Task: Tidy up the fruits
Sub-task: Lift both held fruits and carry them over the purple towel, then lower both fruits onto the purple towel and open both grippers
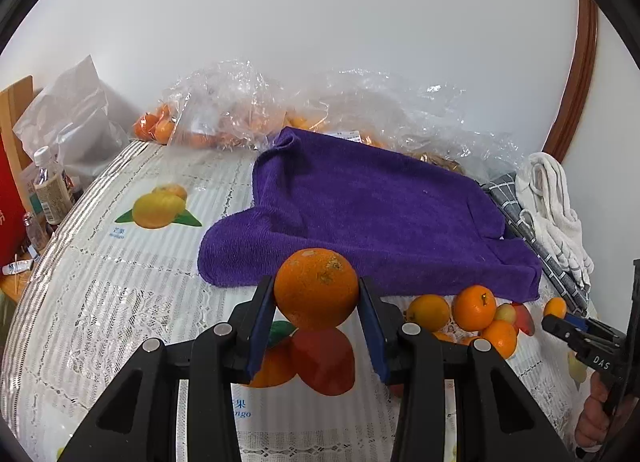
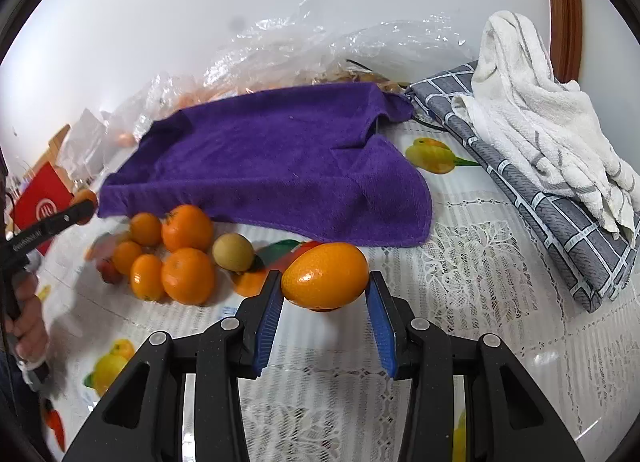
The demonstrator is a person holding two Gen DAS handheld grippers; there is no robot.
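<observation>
A person holds two grippers over a table with a lace-patterned cloth (image 1: 120,302). The left gripper (image 1: 317,294) is clamped on a round orange (image 1: 316,288), lifted clear of the table. The right gripper (image 2: 325,286) grips an oval orange fruit (image 2: 325,276). A loose pile of small fruits (image 2: 172,254) lies at the near edge of a purple towel (image 2: 272,166).

**Table and what lies on it**

Table (image 2: 500,262) under lace-and-fruit-print cover. Purple towel (image 2: 260,166) spread mid-far. Loose oranges cluster (image 2: 180,254) near its front-left edge. Clear plastic bags (image 1: 240,102) far, along wall. Grey checked cloth (image 2: 560,222) right, white towel (image 2: 540,122) on top.
</observation>
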